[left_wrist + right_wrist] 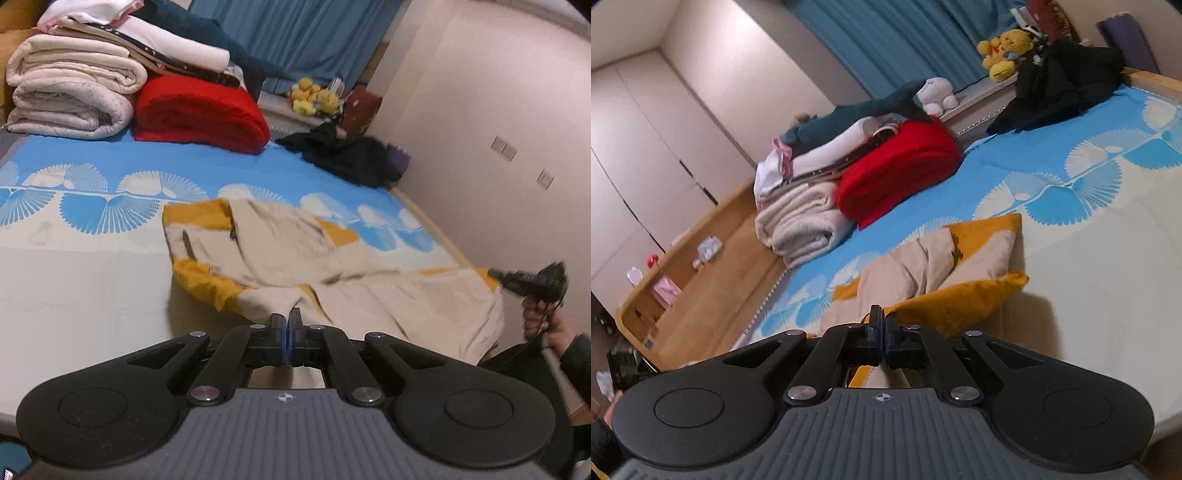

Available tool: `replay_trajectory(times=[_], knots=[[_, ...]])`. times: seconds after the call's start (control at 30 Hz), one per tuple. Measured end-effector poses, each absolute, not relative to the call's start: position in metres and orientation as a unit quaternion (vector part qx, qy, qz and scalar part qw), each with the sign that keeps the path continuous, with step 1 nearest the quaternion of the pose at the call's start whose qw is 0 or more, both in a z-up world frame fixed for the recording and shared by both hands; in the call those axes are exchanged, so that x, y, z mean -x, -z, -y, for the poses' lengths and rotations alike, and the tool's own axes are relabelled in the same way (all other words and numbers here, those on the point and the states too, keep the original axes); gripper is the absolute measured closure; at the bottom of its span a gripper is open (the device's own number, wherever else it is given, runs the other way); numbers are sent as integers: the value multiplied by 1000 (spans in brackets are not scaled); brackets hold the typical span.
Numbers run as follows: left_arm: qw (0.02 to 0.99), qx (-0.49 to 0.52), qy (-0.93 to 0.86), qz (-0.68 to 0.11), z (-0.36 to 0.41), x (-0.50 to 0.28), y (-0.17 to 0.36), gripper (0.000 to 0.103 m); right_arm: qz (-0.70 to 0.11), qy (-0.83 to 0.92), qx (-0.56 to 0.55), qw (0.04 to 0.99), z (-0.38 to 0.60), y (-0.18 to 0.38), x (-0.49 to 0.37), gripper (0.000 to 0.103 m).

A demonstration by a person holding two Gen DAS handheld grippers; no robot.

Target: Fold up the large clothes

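A large beige garment with mustard-yellow panels (280,251) lies crumpled on the bed, its near edge lifted. My left gripper (286,318) is shut on a pinch of beige cloth at that edge. In the right wrist view the same garment (960,254) trails away from my right gripper (883,314), which is shut on its yellow hem. From the left wrist view, the right gripper (494,273) is held by a hand (539,321) at the garment's far yellow corner.
The bed has a blue-and-white fan-print sheet (92,184). At its far end lie rolled cream blankets (70,99), a red blanket (199,114) and a black clothes pile (347,155). Yellow plush toys (314,98) sit by the blue curtain. A wooden shelf (701,280) flanks the bed.
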State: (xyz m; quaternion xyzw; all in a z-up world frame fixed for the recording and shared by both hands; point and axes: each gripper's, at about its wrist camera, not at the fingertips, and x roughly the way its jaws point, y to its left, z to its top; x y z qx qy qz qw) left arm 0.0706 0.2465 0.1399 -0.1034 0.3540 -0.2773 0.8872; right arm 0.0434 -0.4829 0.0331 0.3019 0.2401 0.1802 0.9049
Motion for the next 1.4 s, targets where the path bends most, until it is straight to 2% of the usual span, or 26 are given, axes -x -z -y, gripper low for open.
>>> replay_trajectory(times=[0.2,0.3,0.4,0.47,0.5,0.57,0.63,0.7,0.77,0.87,0.9,0.97,1.1,1.4], knots=[[881,161,280,-345,-262,-87,-134,103,-237,-168,-333,897,501,-33,-24,103],[878,193,255,-357,-259,-143,-109,103,-248,-156,-345,891,510,-28,-48,103],[871,236,188,-388,-254,-234,-71,102,-272,-137,-356,884,516,-17,-103,103],[874,230,130,-409,-238,-290,-55,100,-290,-105,-377,873,520,-5,-149,103],[883,198,115,-410,-225,-310,-54,95,-302,-82,-403,860,524,4,-174,100],[908,154,91,-379,-210,-330,-58,57,-306,-29,-443,842,533,20,-214,97],[926,145,79,-341,-205,-333,-57,42,-283,34,-465,838,540,28,-235,93],[920,157,64,-354,-205,-336,-41,42,-256,39,-481,837,543,39,-243,82],[907,169,54,-381,-204,-341,-26,42,-249,36,-454,855,538,52,-244,76],[908,129,53,-396,-194,-349,-11,41,-301,38,-372,877,521,67,-260,72],[909,118,53,-397,-192,-350,-4,40,-309,29,-348,885,515,70,-265,63],[898,114,45,-423,-192,-354,17,39,-336,16,-322,885,507,82,-278,57],[889,126,35,-438,-194,-361,46,39,-372,15,-280,885,490,99,-298,55],[885,151,18,-441,-189,-396,76,39,-388,14,-207,898,461,109,-337,50]])
